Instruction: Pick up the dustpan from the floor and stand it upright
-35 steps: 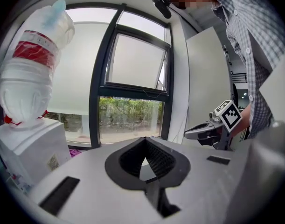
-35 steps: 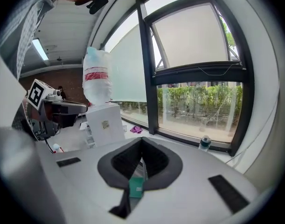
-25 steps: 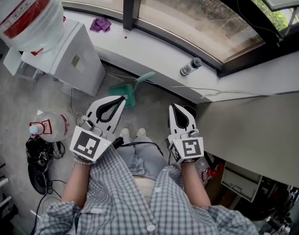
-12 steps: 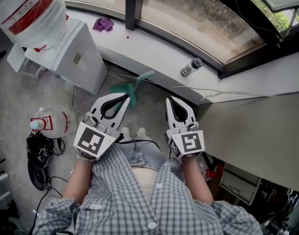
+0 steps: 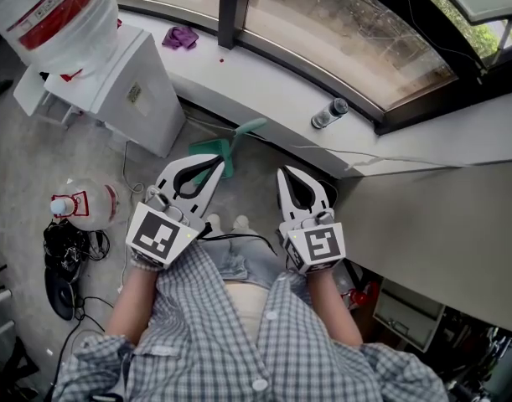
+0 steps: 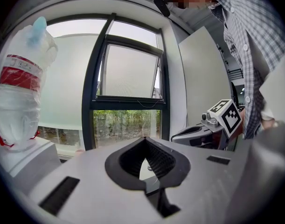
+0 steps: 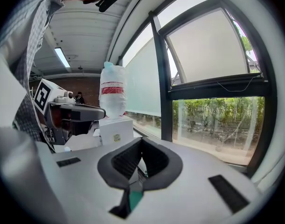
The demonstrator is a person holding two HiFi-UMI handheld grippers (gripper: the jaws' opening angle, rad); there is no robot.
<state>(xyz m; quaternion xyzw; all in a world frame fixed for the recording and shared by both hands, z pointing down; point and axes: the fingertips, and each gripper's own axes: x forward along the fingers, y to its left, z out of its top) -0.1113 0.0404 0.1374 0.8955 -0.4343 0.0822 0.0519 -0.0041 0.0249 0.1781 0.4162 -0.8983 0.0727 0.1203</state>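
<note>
A grey floor (image 5: 38,166) runs up to a long white sill (image 5: 264,90) under a wide window (image 5: 339,32). At the left stands a white dispenser (image 5: 113,90) with a big water bottle (image 5: 46,7) on top. A purple cloth (image 5: 182,37) and a small bottle (image 5: 328,113) lie on the sill, well apart. A jug (image 5: 84,208) lies on the floor near a tangle of cables (image 5: 63,258).

The teal dustpan (image 5: 230,151) lies on the floor at the foot of the sill wall, with its handle pointing up towards the sill. In the head view the left gripper (image 5: 215,164) overlaps the pan's near edge, but it is held in the air in front of the person, not on the pan. The right gripper (image 5: 282,174) is held just beside it, to the right of the dustpan.

In the left gripper view, the fingers (image 6: 133,157) are pressed together at their tips and hold nothing. In the right gripper view, the fingers (image 7: 126,160) are also pressed together and empty, and a bit of teal shows low in the gap behind them. Both grippers point towards the window.
</note>
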